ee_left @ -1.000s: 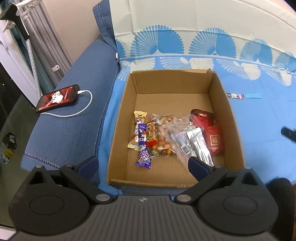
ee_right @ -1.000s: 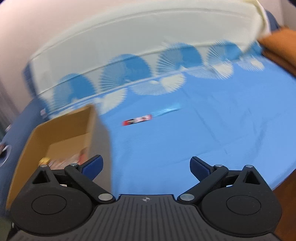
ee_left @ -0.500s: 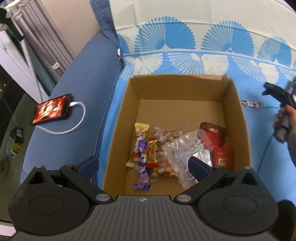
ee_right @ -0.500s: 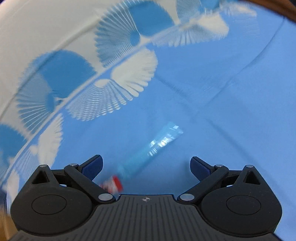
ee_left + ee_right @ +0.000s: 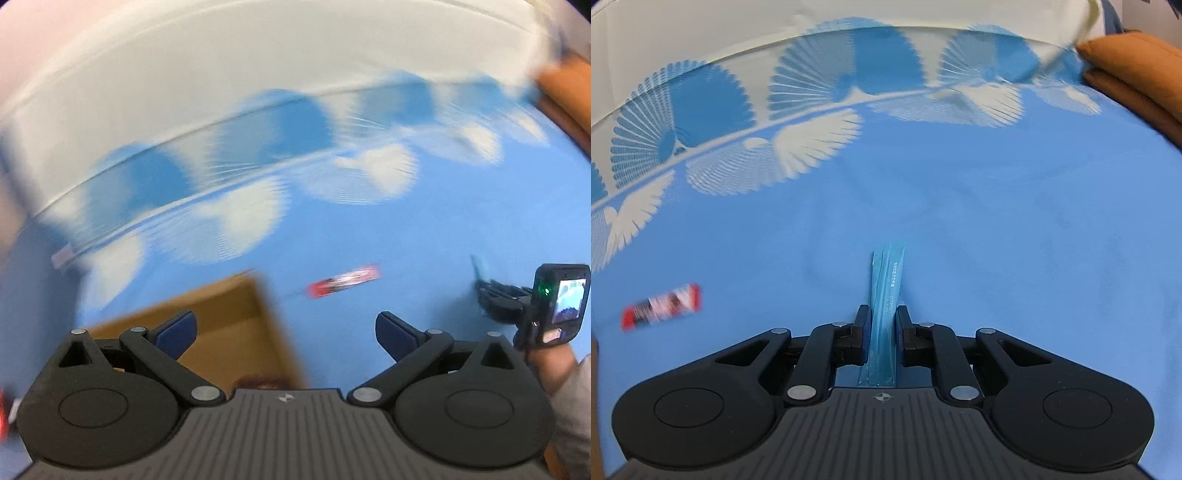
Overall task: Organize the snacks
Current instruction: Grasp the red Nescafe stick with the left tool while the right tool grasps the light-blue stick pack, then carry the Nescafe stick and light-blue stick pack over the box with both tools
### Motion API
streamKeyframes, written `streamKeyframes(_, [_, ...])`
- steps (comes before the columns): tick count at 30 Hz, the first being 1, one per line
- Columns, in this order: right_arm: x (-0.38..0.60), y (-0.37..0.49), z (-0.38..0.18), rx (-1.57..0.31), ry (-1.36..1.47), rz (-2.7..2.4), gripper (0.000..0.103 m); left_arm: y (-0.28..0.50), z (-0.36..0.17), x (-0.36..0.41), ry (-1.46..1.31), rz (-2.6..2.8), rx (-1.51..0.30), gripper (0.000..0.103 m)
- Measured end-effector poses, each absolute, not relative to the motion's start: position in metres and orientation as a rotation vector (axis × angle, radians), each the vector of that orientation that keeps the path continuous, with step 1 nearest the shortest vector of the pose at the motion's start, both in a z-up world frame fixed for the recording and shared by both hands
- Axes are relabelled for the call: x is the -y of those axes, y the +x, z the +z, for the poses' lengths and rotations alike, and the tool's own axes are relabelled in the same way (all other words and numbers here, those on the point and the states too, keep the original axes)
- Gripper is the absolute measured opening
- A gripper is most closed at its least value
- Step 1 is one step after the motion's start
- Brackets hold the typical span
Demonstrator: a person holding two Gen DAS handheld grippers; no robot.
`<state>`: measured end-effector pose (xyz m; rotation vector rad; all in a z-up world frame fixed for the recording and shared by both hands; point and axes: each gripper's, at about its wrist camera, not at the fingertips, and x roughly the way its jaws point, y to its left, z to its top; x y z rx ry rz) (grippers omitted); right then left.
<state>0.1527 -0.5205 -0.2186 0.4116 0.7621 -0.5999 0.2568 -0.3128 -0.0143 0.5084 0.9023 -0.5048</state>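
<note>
Pinching a blue sachet, right tool, print illegible.

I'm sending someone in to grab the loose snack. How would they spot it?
On the blue bedsheet, look just beyond the cardboard box. A red snack stick lies flat there, unlike the light blue stick clamped in the right gripper.
</note>
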Motion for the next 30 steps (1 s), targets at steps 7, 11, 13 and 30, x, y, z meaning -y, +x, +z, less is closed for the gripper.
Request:
streamKeyframes(7, [0.541,0.097,-0.226,-0.723,0.493,-0.594,0.016,0.332,-0.136,0.433,0.796,-0.643,-1.027,0.103])
streamKeyframes(11, [0.544,0.092,-0.228,-0.703,0.526,-0.596,0.016,0.371,-0.202,0.451,0.931,-0.564,-1.113,0.096])
streamKeyframes(13, [0.546,0.092,-0.229,-0.695,0.534,-0.592,0.016,0.380,-0.221,0.454,0.949,-0.559,-1.136,0.094])
streamKeyframes(30, [0.512,0.062,-0.166,-0.602,0.485,-0.563,0.015,0.279,-0.109,0.400,0.614,-0.689,-1.009,0.013])
